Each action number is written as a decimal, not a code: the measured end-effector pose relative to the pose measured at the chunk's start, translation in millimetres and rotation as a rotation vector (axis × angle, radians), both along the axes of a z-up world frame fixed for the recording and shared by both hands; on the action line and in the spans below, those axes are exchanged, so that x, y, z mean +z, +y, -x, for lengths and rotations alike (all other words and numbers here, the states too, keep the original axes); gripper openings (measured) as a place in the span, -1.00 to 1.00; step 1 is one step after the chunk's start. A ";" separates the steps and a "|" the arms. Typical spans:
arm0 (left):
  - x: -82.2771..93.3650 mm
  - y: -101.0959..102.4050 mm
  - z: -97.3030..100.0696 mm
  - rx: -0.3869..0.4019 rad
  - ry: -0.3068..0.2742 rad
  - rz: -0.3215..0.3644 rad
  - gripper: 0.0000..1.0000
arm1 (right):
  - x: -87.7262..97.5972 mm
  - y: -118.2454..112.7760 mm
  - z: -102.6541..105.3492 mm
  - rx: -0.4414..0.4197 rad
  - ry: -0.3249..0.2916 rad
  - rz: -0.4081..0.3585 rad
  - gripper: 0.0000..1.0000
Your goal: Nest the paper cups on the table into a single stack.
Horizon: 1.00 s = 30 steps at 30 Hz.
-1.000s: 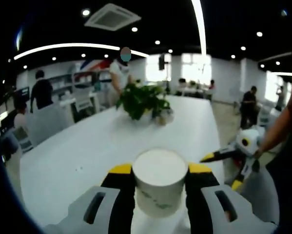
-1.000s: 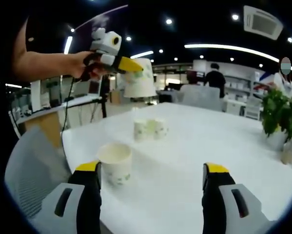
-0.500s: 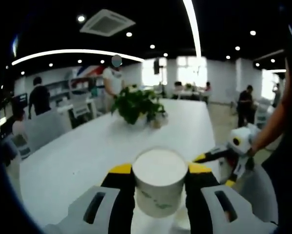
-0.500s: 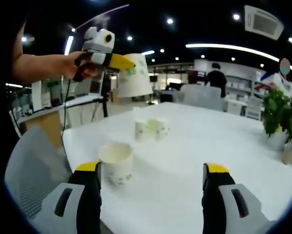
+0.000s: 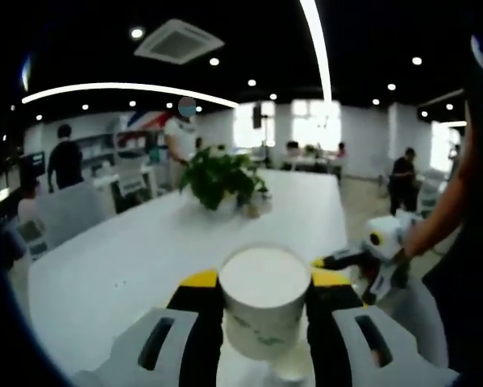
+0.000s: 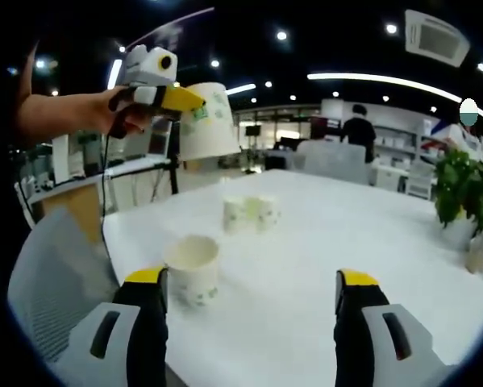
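A white paper cup [image 5: 265, 302] with a faint green print sits pinched between the yellow-tipped jaws of the left gripper [image 5: 265, 284], its open mouth facing the camera and its long axis running along the jaws. In the right gripper view the same held cup [image 6: 207, 122] hangs high above the white table [image 6: 322, 266], mouth downward and slightly tilted, at the far left. Three more cups stand upright on the table: a near cup [image 6: 193, 270] just beside the right gripper's left jaw, and two far cups [image 6: 250, 214] touching side by side. The right gripper [image 6: 253, 298] has its jaws spread wide, holding nothing. A potted plant [image 6: 460, 197] stands at the far right.
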State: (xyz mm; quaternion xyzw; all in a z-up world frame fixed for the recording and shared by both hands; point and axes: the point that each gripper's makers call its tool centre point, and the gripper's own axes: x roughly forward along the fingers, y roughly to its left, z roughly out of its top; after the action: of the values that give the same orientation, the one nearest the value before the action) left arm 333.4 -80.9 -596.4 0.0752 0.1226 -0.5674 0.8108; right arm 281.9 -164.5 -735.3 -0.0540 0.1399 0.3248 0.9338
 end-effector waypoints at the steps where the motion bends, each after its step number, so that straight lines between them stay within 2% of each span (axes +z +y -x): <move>1: 0.0 -0.8 1.9 -0.005 -0.001 -0.002 -0.23 | -0.1 -0.3 -0.1 0.000 0.001 -0.001 0.67; 11: 1.4 -5.5 9.1 -0.025 -0.006 0.009 -0.23 | 1.1 -1.2 -1.2 -0.003 -0.003 -0.004 0.65; 16: 3.8 -4.4 15.2 -0.041 -0.018 0.030 -0.22 | 13.4 -2.5 -2.1 0.000 -0.030 -0.014 0.54; 18: 6.4 -2.6 18.1 -0.047 -0.022 0.046 -0.22 | 30.0 0.3 -2.8 0.011 -0.050 -0.063 0.50; 19: 6.9 -2.1 18.7 -0.048 -0.021 0.049 -0.22 | 45.0 4.9 -3.5 0.033 -0.077 -0.103 0.52; 21: 8.1 -0.8 20.8 -0.052 -0.025 0.054 -0.22 | 63.6 9.7 -5.5 0.068 -0.112 -0.109 0.54; 25: 11.9 2.1 22.3 -0.056 -0.032 0.069 -0.22 | 114.3 17.0 -16.7 0.133 -0.178 -0.164 0.64; 27: 14.0 2.9 22.6 -0.053 -0.030 0.081 -0.22 | 128.7 19.1 -19.5 0.162 -0.188 -0.182 0.71; 30: 17.2 3.7 24.1 -0.056 -0.033 0.093 -0.22 | 144.2 29.9 -13.9 0.260 -0.147 -0.228 0.77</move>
State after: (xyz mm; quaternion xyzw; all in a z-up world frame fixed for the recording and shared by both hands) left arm 309.3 -77.2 -579.2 0.0500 0.0807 -0.5936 0.7991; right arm 295.7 -134.6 -591.1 0.0110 0.0255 0.4516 0.8918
